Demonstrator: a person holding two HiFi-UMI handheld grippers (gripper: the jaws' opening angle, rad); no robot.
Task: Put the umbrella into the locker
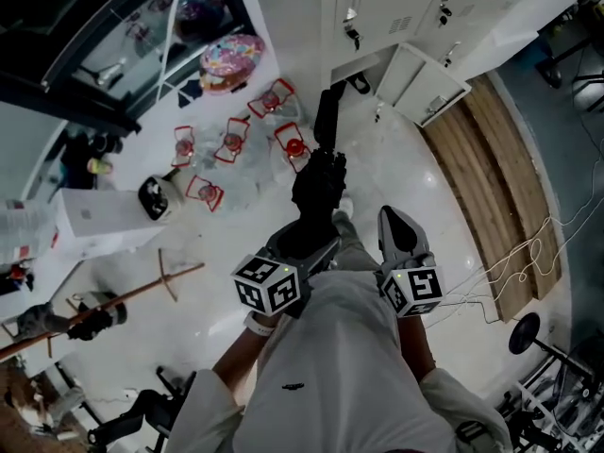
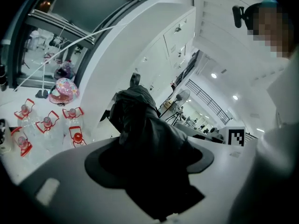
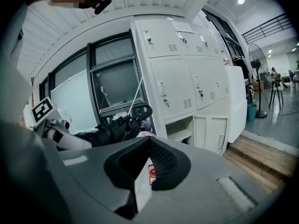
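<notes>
A folded black umbrella (image 1: 318, 182) sticks out ahead of my left gripper (image 1: 304, 242), which is shut on its bundled fabric. Its curved handle (image 1: 327, 111) points toward the lockers. In the left gripper view the dark fabric of the umbrella (image 2: 145, 134) fills the gap between the jaws. The bottom locker compartment (image 1: 361, 67) stands open, its door (image 1: 422, 85) swung out to the right. My right gripper (image 1: 394, 220) hovers beside the left one, jaws together and empty. From the right gripper view the umbrella (image 3: 112, 127) lies left of the open compartment (image 3: 180, 129).
Several red-capped water bottles (image 1: 236, 144) and a colourful round object (image 1: 231, 61) stand on the floor at the left. A wooden platform (image 1: 500, 177) runs along the right, with loose cables (image 1: 510, 262) by it. A long stick (image 1: 104, 305) lies at the lower left.
</notes>
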